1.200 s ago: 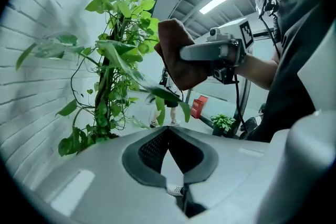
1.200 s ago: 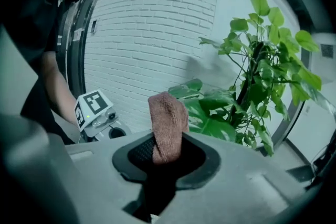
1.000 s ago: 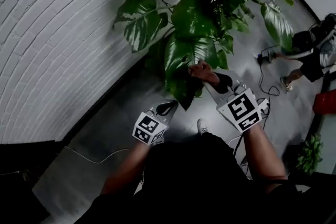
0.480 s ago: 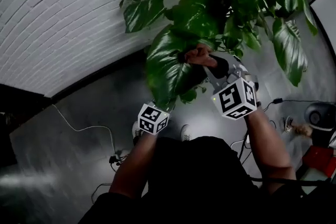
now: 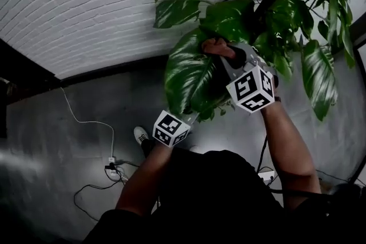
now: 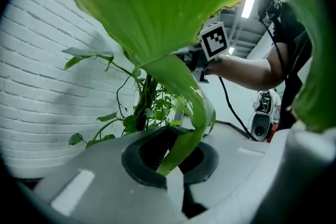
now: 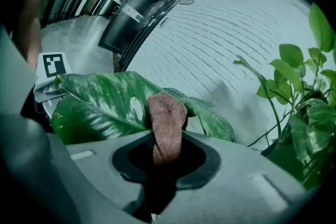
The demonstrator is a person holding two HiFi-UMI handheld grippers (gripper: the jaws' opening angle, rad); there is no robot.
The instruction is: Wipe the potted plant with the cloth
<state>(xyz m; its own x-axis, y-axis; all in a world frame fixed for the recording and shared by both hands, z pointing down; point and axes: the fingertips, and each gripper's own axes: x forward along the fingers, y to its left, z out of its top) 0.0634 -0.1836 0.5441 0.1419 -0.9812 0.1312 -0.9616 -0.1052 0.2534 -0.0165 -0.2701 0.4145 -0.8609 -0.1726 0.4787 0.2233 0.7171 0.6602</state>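
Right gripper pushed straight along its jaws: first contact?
Likely the large leaf just past the brown cloth that the right gripper holds; the cloth tip would reach it first, though depth is unclear.

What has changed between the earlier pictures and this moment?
The right gripper, shut on the cloth, has risen relative to the left gripper, along the leaf. The left gripper stays shut on the leaf tip. The head camera turned too.
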